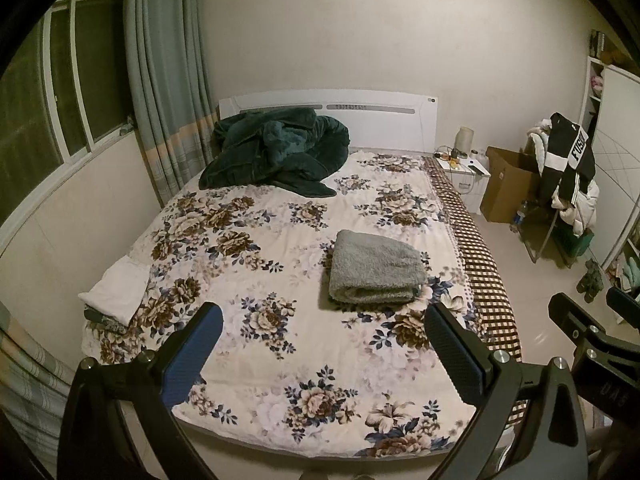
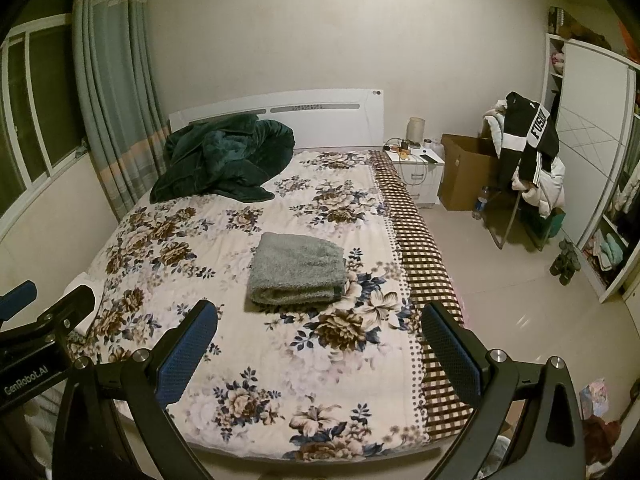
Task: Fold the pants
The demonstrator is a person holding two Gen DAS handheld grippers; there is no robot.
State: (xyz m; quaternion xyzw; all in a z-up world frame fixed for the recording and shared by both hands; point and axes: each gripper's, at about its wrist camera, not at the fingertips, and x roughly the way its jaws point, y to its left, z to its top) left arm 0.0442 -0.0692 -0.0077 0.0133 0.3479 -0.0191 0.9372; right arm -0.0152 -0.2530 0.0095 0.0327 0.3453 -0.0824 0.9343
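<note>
1. Both claws stand wide and hold nothing: the left gripper (image 1: 324, 344) and the right gripper (image 2: 320, 340) hang side by side above the near end of the bed (image 1: 280, 380), well apart from the cloth. Each shows at the edge of the other's view.
2. Grey pants (image 1: 376, 267) lie already folded into a thick, compact rectangle on the flowered bedspread (image 2: 192, 240), right of the bed's middle and near the checked border (image 2: 420, 248) on the right edge. The rounded fold faces near; the stacked layers show at the near right corner.
3. Judged state of the task: the fold looks complete, or lacks at most a final halving or tidying.
4. Handling, as a judgement: the fabric appears fleecy, soft and limp, light for its bulk, not slippery and not fragile. It will sag if lifted at one point, and the layers may slide apart.
5. Suggested hold: pinch through all layers at the two near corners, one claw at each, or slip a finger under the near fold; grasping only the top layer would open the stack.
6. Other things: a dark green blanket (image 1: 276, 148) is heaped at the far left by the headboard (image 1: 328, 108); a white cloth (image 1: 116, 292) lies on the left edge; a nightstand (image 2: 420, 172) and a cardboard box (image 2: 468, 172) stand far right.
</note>
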